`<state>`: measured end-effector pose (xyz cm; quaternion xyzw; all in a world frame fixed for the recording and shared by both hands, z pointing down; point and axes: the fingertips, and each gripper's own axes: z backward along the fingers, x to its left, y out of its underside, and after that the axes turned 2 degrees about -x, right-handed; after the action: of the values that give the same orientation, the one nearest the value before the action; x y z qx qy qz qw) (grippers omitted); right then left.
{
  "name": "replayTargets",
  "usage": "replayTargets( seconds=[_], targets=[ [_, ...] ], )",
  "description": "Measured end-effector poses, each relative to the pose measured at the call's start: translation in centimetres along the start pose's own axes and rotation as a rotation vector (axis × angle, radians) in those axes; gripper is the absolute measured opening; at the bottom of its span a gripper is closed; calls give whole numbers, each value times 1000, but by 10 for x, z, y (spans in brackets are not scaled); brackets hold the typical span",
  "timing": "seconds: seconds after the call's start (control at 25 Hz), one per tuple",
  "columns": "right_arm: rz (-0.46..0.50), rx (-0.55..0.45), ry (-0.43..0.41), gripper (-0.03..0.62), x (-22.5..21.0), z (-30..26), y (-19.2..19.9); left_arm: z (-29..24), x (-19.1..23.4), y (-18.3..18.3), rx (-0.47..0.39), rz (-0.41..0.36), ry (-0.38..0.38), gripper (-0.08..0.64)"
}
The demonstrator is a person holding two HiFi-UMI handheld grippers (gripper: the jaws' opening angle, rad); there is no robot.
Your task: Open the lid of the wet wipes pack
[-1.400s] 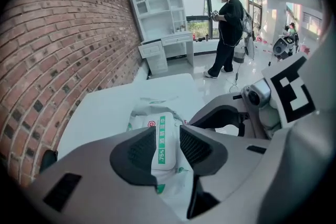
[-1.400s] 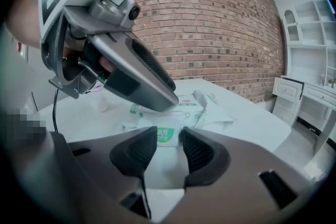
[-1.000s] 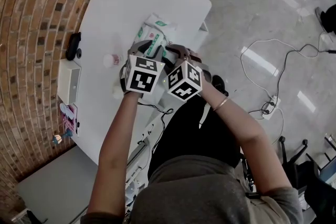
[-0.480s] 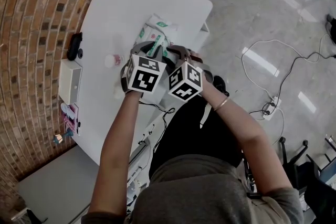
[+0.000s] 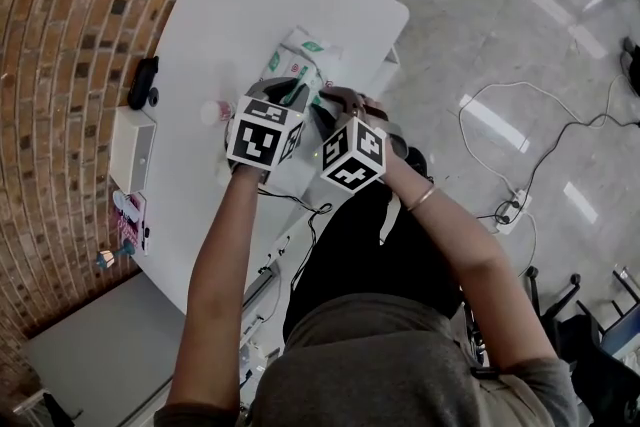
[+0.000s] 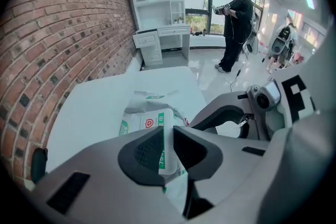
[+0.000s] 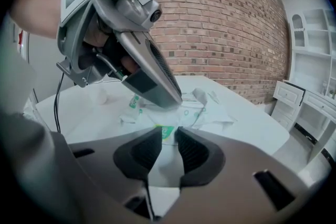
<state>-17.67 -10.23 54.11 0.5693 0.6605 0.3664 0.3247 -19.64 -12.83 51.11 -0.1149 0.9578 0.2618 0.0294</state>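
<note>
The wet wipes pack [image 5: 300, 58], white with green print, lies on the white table [image 5: 230, 5] near its right edge. Both grippers meet at its near end. My left gripper [image 6: 168, 135] points steeply down, its jaws closing; the pads pinch the pack [image 6: 149, 115] at its green-striped edge, and film bulges below them. My right gripper [image 7: 168, 136] comes in flatter, its jaws closing too, with the pack's [image 7: 205, 110] white near end in the gap and no firm pinch visible. The left gripper [image 7: 157, 81] crosses just ahead of it. In the head view the marker cubes hide both grippers' fingertips.
A black object [image 5: 142, 83], a white box [image 5: 131, 151] and a small white cup [image 5: 211, 112] sit on the table's left side by the brick wall. Cables [image 5: 520, 145] trail on the floor. A person [image 6: 235, 23] stands far back beside a white desk [image 6: 160, 42].
The left gripper's marker cube has rolled a little and shifted slightly left. Both grippers stay at the pack's near end, and the pack has not moved.
</note>
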Motion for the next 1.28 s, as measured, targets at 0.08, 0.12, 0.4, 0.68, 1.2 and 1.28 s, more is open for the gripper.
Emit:
replayTargets(
  seconds=[0.08,0.12,0.4,0.68,1.2,1.28],
  targets=[
    [-1,4,-2,99,0,-1,0,1,1,0,-6,21,19,67],
    [-1,6,-3,98,0,-1,0,2,2,0,-10,32,29,67],
    [-2,14,-9,93,0,-1,0,6,6,-3,-26,83,78,66],
    [2,16,-9,91,-1,-2,1,20,22,-12,-73,99,34,49],
    [2,22,-6,87,-1,-3,2,27,62,-14,-106,89,-142,29],
    [2,23,-6,87,-1,-3,2,26,67,-13,-105,90,-160,29]
  ],
)
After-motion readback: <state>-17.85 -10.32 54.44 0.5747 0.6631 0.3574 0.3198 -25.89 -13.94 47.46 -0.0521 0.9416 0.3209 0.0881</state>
